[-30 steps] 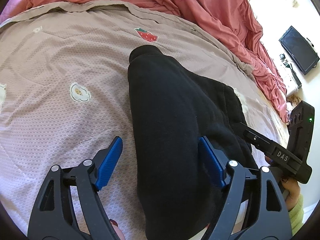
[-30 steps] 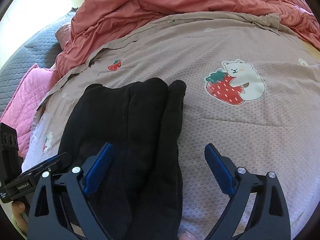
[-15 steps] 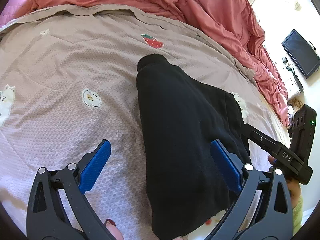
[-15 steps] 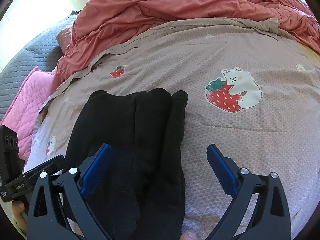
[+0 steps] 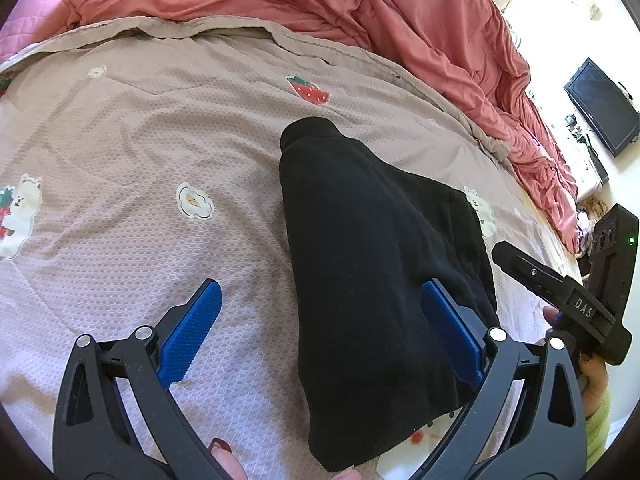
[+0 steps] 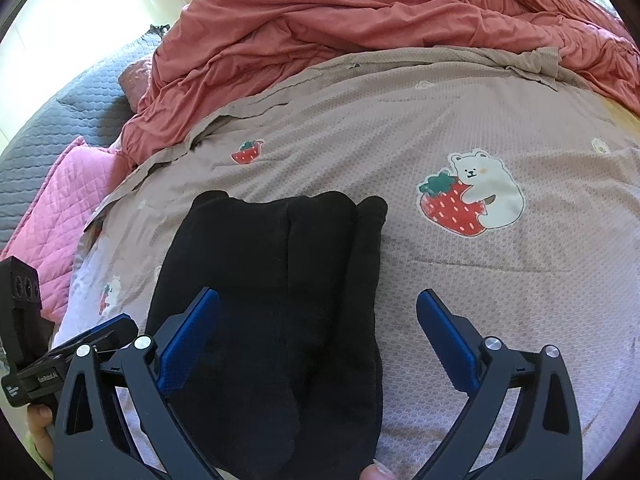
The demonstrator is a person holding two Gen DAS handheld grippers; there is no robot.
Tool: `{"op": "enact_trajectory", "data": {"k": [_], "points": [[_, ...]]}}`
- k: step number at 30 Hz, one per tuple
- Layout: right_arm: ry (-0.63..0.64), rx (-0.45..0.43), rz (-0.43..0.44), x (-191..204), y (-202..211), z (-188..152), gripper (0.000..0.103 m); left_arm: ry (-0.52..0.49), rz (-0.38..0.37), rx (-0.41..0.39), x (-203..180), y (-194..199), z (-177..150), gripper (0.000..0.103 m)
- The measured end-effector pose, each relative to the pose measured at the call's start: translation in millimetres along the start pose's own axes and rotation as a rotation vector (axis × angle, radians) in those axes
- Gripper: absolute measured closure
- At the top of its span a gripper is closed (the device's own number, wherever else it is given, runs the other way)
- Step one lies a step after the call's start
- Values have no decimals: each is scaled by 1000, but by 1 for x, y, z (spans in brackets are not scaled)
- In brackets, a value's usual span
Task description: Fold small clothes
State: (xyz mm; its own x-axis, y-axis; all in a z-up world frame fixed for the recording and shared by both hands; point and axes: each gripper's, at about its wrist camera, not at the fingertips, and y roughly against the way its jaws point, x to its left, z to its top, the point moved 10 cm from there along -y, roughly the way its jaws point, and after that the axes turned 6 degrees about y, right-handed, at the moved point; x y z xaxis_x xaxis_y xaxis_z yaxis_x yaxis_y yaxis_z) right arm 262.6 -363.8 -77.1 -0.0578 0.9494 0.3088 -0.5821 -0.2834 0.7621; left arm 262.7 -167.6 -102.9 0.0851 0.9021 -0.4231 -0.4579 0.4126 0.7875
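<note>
The left gripper (image 5: 320,320) and right gripper (image 6: 318,334) are both hanging spread, gripping nothing, over the folded black garment (image 6: 276,300) lying on the bedspread (image 6: 460,280). Its near end is running out of frame. The red quilt (image 6: 360,28) is bunching beyond.

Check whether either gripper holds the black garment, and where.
Neither. The left gripper and right gripper are both open above the folded black garment, gripping nothing.

Bed sheet (image 6: 460,280), strawberry-bear print; black garment (image 6: 280,280) folded flat, probably trousers; coral duvet (image 6: 360,20) behind.
</note>
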Motion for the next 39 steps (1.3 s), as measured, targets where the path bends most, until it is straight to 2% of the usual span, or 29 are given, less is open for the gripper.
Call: {"op": "enact_trajectory", "data": {"k": [15,39], "points": [[39,-51,3,12,26,6,5,3,2,-38,-3,21,3,10],[111,-234,-20,35,109,4,5,-72,47,-174,-13,82,-9,9]]}}
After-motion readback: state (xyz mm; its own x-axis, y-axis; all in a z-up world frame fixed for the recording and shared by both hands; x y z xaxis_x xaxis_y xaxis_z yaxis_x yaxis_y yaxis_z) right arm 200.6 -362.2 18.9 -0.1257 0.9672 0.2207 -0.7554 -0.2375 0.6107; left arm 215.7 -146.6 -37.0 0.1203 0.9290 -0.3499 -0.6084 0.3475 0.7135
